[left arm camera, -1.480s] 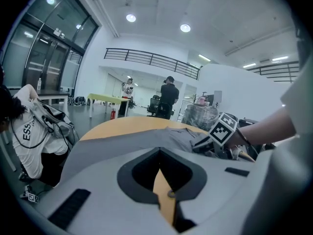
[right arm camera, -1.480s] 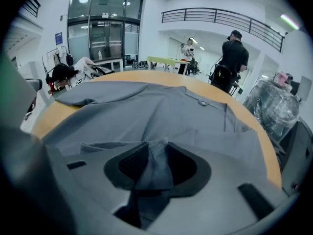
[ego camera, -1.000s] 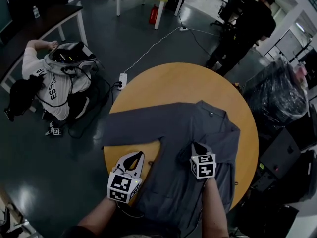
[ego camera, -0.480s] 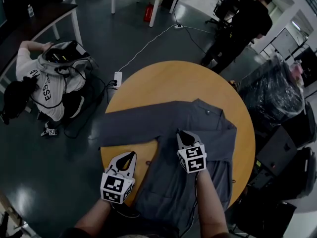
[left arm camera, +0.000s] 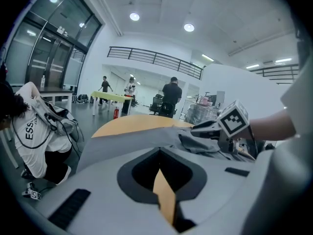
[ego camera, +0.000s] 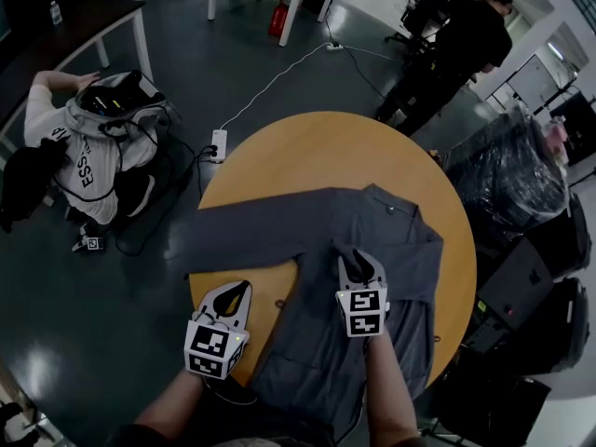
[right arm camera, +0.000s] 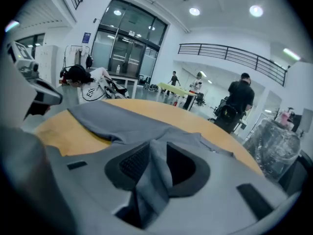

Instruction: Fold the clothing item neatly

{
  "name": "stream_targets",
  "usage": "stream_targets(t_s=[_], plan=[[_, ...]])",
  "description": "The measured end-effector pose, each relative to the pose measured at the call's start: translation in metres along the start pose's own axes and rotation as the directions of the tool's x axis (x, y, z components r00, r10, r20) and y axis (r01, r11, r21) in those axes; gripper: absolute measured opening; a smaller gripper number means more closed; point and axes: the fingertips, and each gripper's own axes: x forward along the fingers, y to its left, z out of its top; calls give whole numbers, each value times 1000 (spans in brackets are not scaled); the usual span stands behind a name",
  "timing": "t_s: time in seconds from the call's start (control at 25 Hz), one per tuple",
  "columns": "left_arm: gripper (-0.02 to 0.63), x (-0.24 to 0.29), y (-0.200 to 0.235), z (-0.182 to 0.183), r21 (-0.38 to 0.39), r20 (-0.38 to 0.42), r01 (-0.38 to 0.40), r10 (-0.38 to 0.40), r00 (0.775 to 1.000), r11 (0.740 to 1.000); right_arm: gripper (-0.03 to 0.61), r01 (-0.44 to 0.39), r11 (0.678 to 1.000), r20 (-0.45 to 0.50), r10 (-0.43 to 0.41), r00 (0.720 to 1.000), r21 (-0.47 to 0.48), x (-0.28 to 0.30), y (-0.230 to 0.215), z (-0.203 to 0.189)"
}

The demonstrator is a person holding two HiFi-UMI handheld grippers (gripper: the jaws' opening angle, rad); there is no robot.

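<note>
Shirt (ego camera: pixel 410 259) on tabletop (ego camera: pixel 317 147), barely folded — left gripper (ego camera: pixel 244 288) jaws shut, empty; right gripper (ego camera: pixel 358 258) jaws just opening, cloth fold loose between.

grey long-sleeved shirt (ego camera: pixel 312 333) spread on the round counter (ego camera: pixel 326 152), collar far, one sleeve stretched left, hem hanging over near edge.

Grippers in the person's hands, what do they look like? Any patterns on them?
Both the left gripper and the right gripper are pale grey shells with pointed tips and a dark hollow between the jaws. Each carries a white cube printed with black square markers. No sleeves show on the forearms.
</note>
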Motion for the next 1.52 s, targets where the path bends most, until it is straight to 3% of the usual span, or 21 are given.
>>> stream_targets(t_s=[0.16, 0.4, 0.56, 0.92, 1.04, 1.32, 1.52], plan=[[8, 2, -4, 0, 3, 1, 17, -17, 1000, 1000, 100, -142, 989, -95, 138, 986, -41, -11, 45, -33], [8, 2, -8, -2, 11, -8, 30, -30, 1000, 999, 100, -82, 996, -240, 72, 968, -35, 18, 41, -72], [8, 1, -7, -6, 9, -14, 29, -28, 1000, 1000, 12, -71, 997, -242, 66, 968, -14, 18, 39, -70], [8, -8, -6, -1, 26, -13, 10, -9, 1000, 1000, 9, -158, 981, -123, 171, 977, 110, -31, 57, -52], [8, -16, -12, 6, 29, 9, -13, 13, 1000, 999, 40, -192, 966, -83, 208, 975, 170, -41, 56, -51], [8, -62, -45, 11, 44, 74, -95, 92, 993, 994, 46, -190, 947, 118, 165, 979, 258, -110, 45, -29], [8, -113, -74, -4, 79, 85, -186, 179, 980, 979, 44, -224, 930, 306, 131, 943, 292, -193, 37, -17]])
